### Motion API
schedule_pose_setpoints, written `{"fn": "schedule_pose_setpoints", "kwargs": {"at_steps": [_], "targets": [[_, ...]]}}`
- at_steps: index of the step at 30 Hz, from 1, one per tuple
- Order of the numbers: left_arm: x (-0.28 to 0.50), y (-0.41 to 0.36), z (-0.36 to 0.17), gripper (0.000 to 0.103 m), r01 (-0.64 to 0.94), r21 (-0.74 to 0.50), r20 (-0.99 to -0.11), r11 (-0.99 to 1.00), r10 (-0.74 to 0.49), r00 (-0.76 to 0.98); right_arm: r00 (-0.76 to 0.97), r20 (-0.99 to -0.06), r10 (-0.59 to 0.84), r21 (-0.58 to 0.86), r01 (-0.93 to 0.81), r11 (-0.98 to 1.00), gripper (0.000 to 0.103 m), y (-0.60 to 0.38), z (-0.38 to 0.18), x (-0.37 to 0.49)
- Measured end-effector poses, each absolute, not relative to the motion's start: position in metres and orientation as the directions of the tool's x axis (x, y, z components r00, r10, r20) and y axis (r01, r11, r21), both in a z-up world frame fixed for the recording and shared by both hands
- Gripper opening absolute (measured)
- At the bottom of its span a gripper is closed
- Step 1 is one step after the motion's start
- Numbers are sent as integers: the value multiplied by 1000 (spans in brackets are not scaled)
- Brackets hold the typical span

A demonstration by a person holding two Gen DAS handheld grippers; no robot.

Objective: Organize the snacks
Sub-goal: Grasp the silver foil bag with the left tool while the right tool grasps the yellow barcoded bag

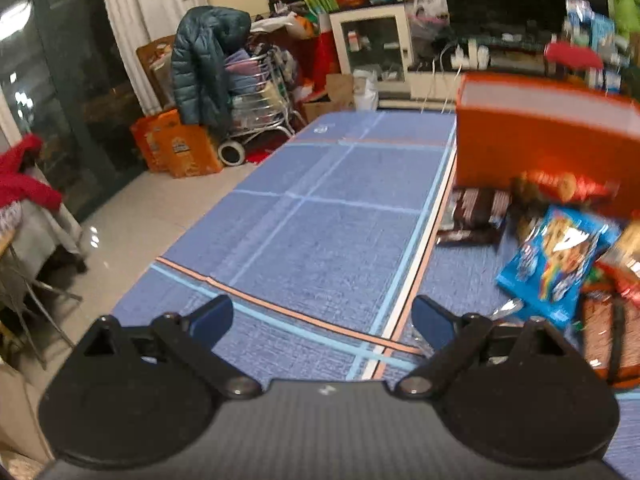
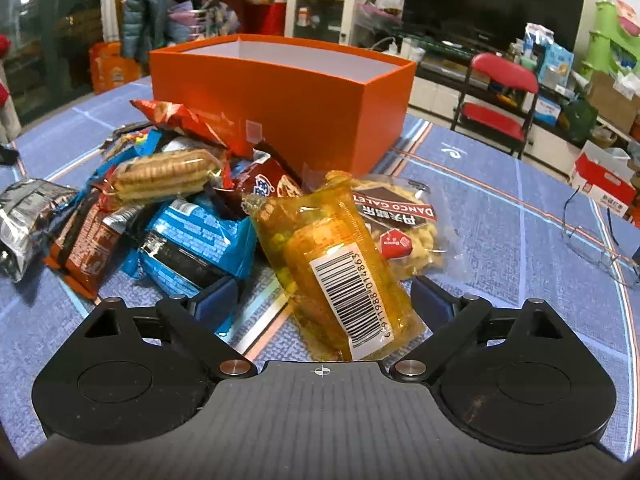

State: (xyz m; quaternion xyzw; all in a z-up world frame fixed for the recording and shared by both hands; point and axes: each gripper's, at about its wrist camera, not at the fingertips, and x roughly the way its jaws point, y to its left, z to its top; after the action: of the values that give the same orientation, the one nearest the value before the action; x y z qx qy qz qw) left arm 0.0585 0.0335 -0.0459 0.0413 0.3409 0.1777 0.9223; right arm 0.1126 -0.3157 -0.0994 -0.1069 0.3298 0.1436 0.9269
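2 grippers show here, each with its fingers spread wide. From the left wrist view, the left gripper (image 1: 322, 316) hangs over a bare stretch of the bench (image 1: 320, 216), which wears a blue cloth crossed by pale and orange stripes; nothing sits between its fingers (image 1: 212, 316). Off to its right, blurred, stand the orange box (image 1: 536, 148) and the edge of the snack heap, where a blue cookie packet (image 1: 556, 260) and a dark brown packet (image 1: 476, 216) can be made out.

From the right wrist view, the right gripper (image 2: 324, 300) points down at the pile of snacks (image 2: 180, 208), which lies on the bench just in front of the open orange box (image 2: 288, 92). A yellow packet with a barcode label (image 2: 336, 264) lies between the spread fingers (image 2: 218, 296); the pads stand clear of it on both sides, so it is not pinched. Just behind it sits a clear bag of pale twisted snacks with a dark label (image 2: 404, 220). To the left lie a blue packet (image 2: 192, 240), a sleeve of round biscuits (image 2: 164, 178), a red packet (image 2: 264, 184), an orange-brown wrapper (image 2: 86, 240) and a silver bag (image 2: 24, 216). The box shows a white inside; whether anything is in it cannot be told. A pair of glasses (image 2: 596, 240) rests on the cloth well to the right, and a red folding chair (image 2: 500, 96) stands beyond the bench
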Motion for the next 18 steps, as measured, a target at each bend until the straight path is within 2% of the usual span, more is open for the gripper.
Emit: {"fn": "schedule_pose_setpoints", "kwargs": {"at_steps": [5,10,14,18], "targets": [[46,18,-38,92,-344,68,-676,936,297,675,748,-637,187,-103,-322,941,87,-314,-100,113],[50,-25,-61,93,-402,100,-680,910,358,640,749,-634,191,-88,-315,945,87,-315,-100,112],[45,-37,-63,92,-435,129,-643,891,409,648,754,-628,194,-68,-301,951,88,-316,-102,113],[36,-31,-59,92,-479,79,-643,874,412,646,749,-632,200,-64,-307,949,88,-317,-105,117]]}}
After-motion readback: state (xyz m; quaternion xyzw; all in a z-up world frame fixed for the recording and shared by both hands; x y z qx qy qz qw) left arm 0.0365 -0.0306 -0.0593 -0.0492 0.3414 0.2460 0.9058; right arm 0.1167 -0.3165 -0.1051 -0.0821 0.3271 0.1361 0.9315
